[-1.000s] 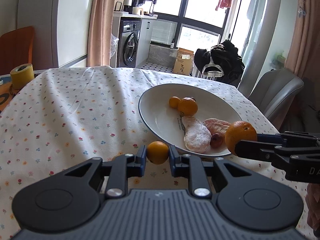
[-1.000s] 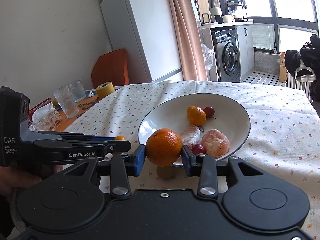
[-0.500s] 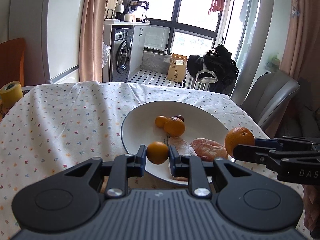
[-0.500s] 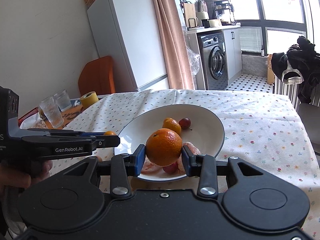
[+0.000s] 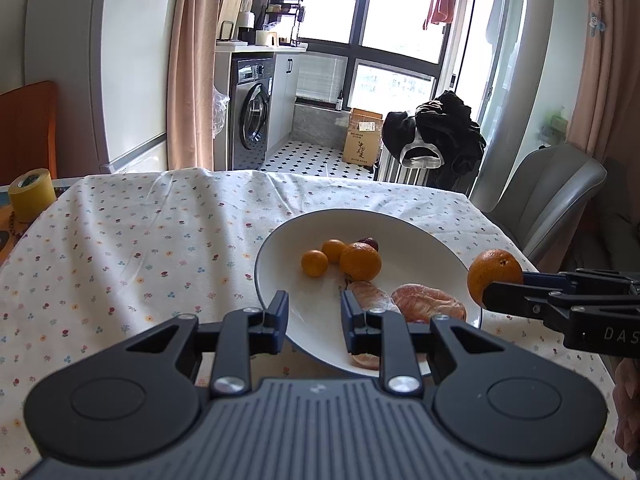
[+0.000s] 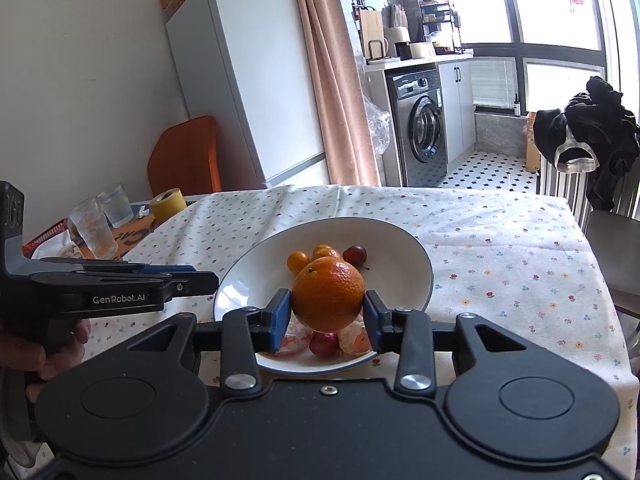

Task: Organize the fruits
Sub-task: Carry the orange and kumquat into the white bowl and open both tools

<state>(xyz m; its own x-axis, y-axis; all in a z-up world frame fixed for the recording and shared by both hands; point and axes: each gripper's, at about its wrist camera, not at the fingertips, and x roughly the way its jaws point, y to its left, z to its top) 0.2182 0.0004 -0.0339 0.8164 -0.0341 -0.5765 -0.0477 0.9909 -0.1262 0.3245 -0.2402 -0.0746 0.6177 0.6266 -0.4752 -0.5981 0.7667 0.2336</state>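
Left gripper [image 5: 314,322]: fingers [image 5: 279,312] now apart and empty, hanging over the near rim of the bowl; half a second ago they were clamped on a small orange.
Small orange [image 5: 315,263]: now lying inside the bowl, at 9 o'clock of the cluster of fruit, apart from the left fingers.
Bowl [image 5: 404,226]: white, dark-rimmed, on the floral cloth of the counter [image 5: 140,236]; sits nearer the left camera than in the earlier frame.
Other fruit in the bowl: a second small orange [image 5: 333,249] and a mandarin [image 5: 360,261] just beside the dropped one, a red fruit [image 5: 370,243] behind them at 12 o'clock, and peeled mandarins [image 5: 428,304] toward 5 o'clock.
Right gripper [image 6: 327,316]: fingers [image 6: 280,312] clamped on a large orange [image 6: 328,297], as in the earlier frames.
Large orange, place: held in the air over the near half of the bowl in the right wrist view; at 3 o'clock of the bowl's rim in the left wrist view.
Hand [image 6: 38,354]: grips the left gripper's handle at 8 o'clock in the right wrist view.
Counter edge at 9 o'clock: yellow tape roll [image 5: 31,194] and two glasses [image 6: 94,228].
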